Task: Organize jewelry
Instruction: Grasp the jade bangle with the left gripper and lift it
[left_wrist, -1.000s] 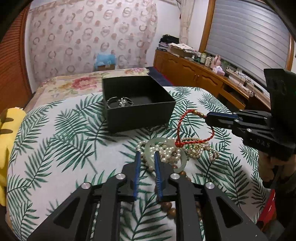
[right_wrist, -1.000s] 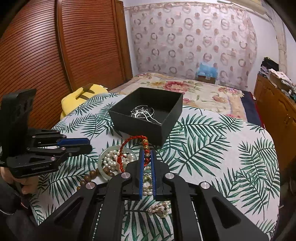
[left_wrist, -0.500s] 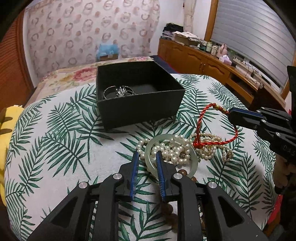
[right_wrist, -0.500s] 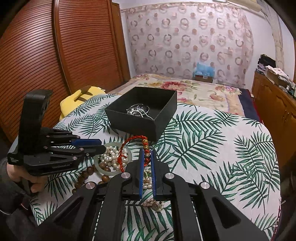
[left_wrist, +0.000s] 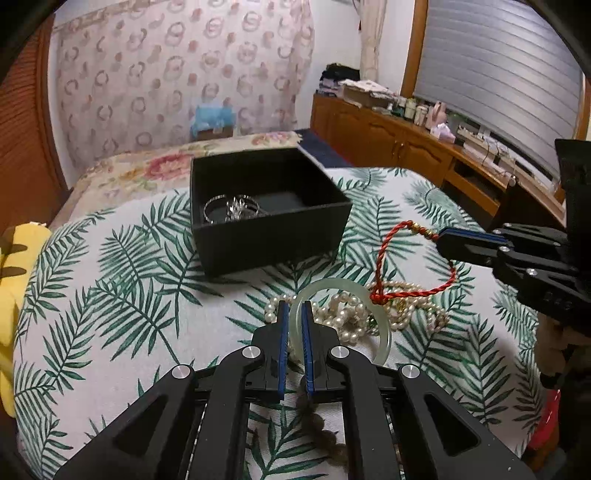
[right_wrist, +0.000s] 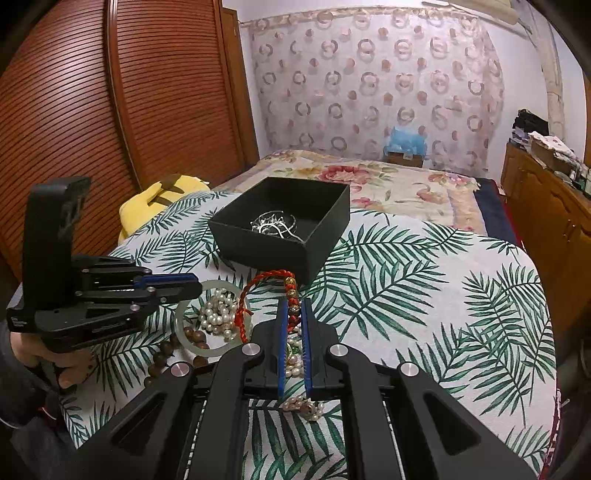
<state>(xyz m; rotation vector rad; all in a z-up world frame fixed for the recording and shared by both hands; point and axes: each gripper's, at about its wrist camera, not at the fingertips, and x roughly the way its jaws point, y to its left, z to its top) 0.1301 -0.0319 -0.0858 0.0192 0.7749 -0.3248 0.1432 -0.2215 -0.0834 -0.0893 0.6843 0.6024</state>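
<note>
Left gripper (left_wrist: 293, 314), level and pointing toward the black box (left_wrist: 266, 214), clamps the jade bangle (left_wrist: 343, 314) just before it. Right gripper (right_wrist: 294, 314) pinches the red cord bracelet (right_wrist: 266, 291) above the pearls (right_wrist: 218, 314); no lettering legible.

Wooden bead strand (left_wrist: 321, 435) partly hidden, blurred.
</note>
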